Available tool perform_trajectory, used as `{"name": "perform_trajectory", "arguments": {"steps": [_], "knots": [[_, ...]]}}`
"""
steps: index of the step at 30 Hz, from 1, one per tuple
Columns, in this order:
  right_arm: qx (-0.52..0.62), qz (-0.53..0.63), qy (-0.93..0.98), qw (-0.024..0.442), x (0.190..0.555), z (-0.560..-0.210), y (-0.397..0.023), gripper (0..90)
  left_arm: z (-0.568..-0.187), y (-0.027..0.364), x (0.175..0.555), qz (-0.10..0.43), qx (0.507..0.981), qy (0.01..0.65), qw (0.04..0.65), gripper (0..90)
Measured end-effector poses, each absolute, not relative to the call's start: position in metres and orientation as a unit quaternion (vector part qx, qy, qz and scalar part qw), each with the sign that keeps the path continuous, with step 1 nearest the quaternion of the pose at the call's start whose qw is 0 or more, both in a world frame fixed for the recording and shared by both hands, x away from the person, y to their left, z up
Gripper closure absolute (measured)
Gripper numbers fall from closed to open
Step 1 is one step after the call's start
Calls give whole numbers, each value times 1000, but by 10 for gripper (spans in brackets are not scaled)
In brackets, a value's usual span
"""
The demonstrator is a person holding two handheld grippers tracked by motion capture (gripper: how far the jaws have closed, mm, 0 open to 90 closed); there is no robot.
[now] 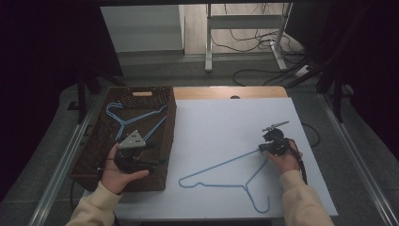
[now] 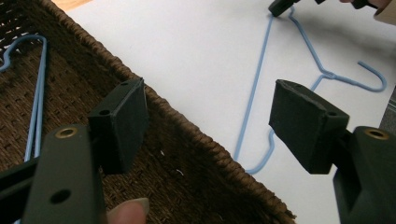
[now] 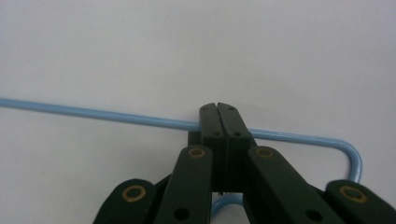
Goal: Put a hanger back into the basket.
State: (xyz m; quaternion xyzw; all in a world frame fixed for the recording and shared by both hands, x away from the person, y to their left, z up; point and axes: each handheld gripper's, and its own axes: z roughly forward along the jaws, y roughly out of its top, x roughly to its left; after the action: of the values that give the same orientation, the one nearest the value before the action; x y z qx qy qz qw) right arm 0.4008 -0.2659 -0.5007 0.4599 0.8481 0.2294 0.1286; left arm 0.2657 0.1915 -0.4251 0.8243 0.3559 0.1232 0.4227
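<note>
The blue wire hanger (image 1: 221,175) lies flat on the white table sheet (image 1: 221,122), just to the right of the woven basket (image 1: 96,146), which serves here as the landmark. The right gripper (image 1: 264,147) has its jaws pressed together on the hanger's long straight wire, close to the rounded corner farthest from the basket; in the right gripper view the two black jaws meet with no gap over the blue wire (image 3: 116,116), and the bend of that corner (image 3: 352,156) curls back just past them. The right hand (image 1: 286,160) holds this gripper from the near side, its cream sleeve (image 1: 301,202) coming up from the bottom edge of the high view. From the grip, the hanger's straight wire runs back toward the basket, and its hook (image 1: 262,205) points toward the person's side of the table.

The left gripper (image 1: 141,162) sits over the near part of the basket, its jaws standing wide apart with nothing between them. In the left gripper view the jaws frame the basket's braided rim (image 2: 187,126), with the hanger on the sheet beyond it. The left hand (image 1: 120,174) cradles this gripper from below.

Inside the basket, toward its far end, lies a second blue hanger (image 1: 129,120), resting on the woven bottom and apart from both grippers.
</note>
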Motion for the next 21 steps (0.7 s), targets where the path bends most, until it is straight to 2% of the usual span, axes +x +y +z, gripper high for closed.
{"name": "perform_trajectory", "arguments": {"steps": [6,12,21], "knots": [[454,235,849,138,402,-500,-260,900,-425,191,265,123,824,355,424,277],[417,264,861,122,352,-472,-251,898,-425,191,265,121,824,354,424,277],[396,235,885,76,284,-475,-236,664,-423,188,265,120,827,345,426,277]]}}
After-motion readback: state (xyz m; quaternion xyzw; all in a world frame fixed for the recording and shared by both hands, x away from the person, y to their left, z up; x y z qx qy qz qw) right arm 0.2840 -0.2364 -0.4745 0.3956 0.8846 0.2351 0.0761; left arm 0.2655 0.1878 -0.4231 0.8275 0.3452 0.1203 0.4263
